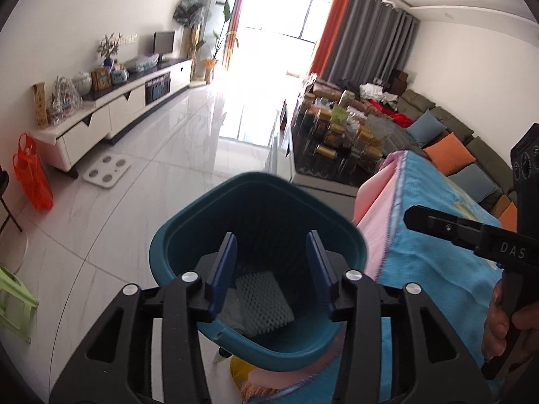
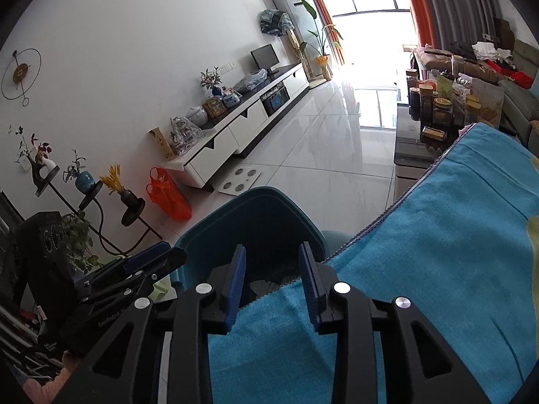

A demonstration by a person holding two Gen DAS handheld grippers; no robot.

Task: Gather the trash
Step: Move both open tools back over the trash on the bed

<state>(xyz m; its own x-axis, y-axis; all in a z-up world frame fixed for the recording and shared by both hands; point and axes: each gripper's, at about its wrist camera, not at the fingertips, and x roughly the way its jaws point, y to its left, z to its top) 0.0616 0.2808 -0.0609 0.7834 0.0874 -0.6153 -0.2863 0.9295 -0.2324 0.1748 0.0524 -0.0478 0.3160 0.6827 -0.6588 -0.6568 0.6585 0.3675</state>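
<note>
The left gripper [image 1: 271,269] hangs over the mouth of a teal bin [image 1: 188,235], its blue fingers [image 1: 224,269] spread and holding nothing. Inside, at the bottom, lies the collected trash: a white foam net sleeve [image 1: 266,303] beside some pale crumpled wrapping. The right gripper [image 2: 271,286] hovers above the near edge of the surface, which is draped in a blue towel [image 2: 438,235], its fingers likewise parted and empty. The bin stands on the floor [image 1: 151,175] against the left edge of the surface, beyond the towel's hem. No further trash shows on the visible part of the towel. The risk from here appears to be a low swing of either gripper catching the rim and tipping the light bin, spilling its contents across the tiles.
</note>
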